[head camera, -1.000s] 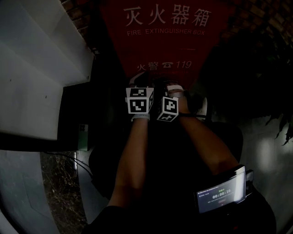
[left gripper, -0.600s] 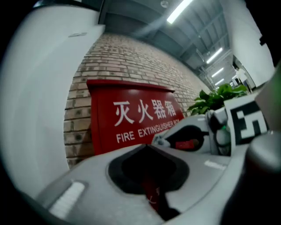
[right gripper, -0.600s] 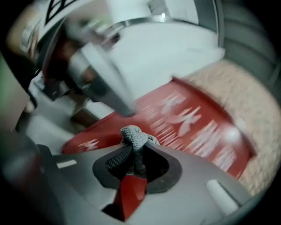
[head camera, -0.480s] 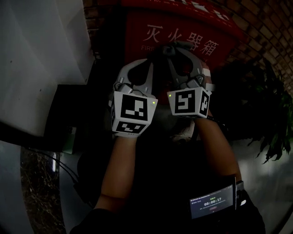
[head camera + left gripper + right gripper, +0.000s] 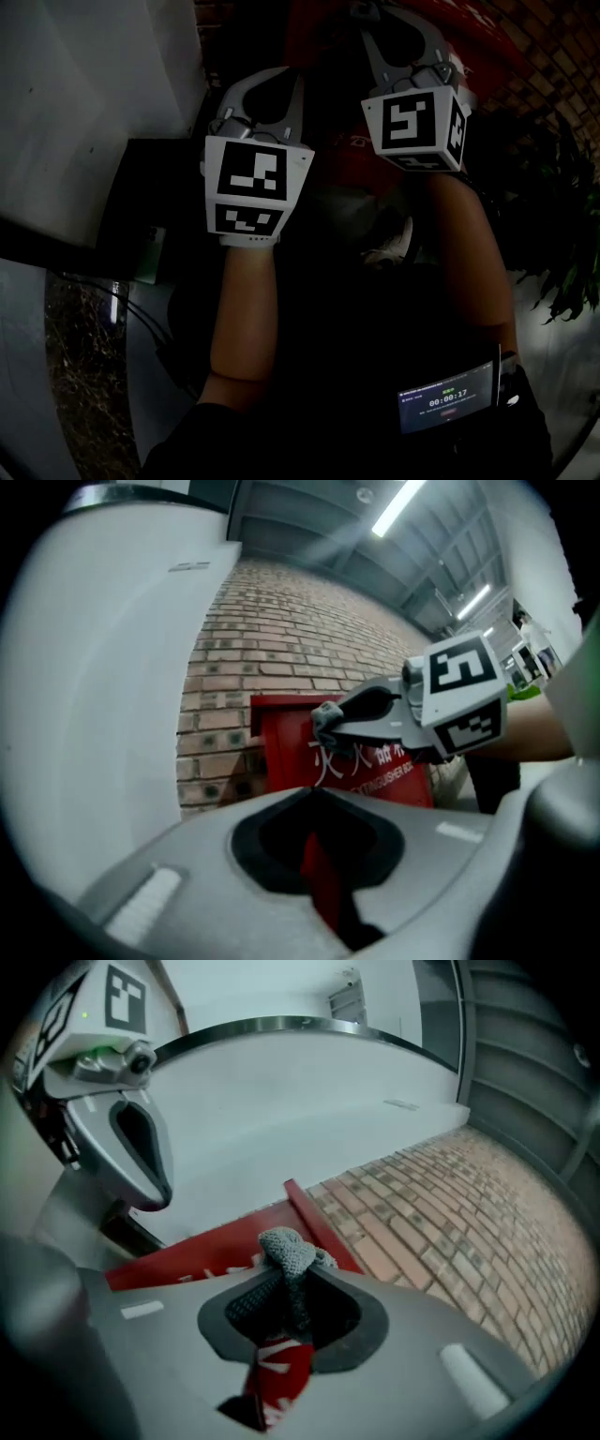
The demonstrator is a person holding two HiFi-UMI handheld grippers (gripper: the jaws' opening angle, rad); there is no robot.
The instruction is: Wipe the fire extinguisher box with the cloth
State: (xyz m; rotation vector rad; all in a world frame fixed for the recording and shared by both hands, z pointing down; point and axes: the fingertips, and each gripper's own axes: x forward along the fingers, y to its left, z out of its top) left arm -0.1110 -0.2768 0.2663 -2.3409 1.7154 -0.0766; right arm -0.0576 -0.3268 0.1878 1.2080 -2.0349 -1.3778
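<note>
The red fire extinguisher box (image 5: 370, 766) with white lettering stands against a brick wall; in the head view only bits of the box (image 5: 352, 164) show behind my hands. My right gripper (image 5: 291, 1262) is shut on a grey knitted cloth (image 5: 289, 1249), which bunches out past the jaw tips just short of the box's top edge (image 5: 220, 1241). From the left gripper view, the cloth (image 5: 327, 716) hangs at the right gripper's tip in front of the box's upper left corner. My left gripper (image 5: 314, 791) is shut with nothing in it, beside and below the right gripper (image 5: 364, 11).
A white wall (image 5: 84, 112) rises at the left, brick wall (image 5: 450, 1213) to the right of the box. A leafy plant (image 5: 562, 272) stands at the right. Cables (image 5: 131, 319) lie on the floor. A timer screen (image 5: 448, 405) sits near the person's right arm.
Both grippers have risen from low in front of the box's lettering to its upper part. The right gripper, with the cloth, has gone higher than the left.
</note>
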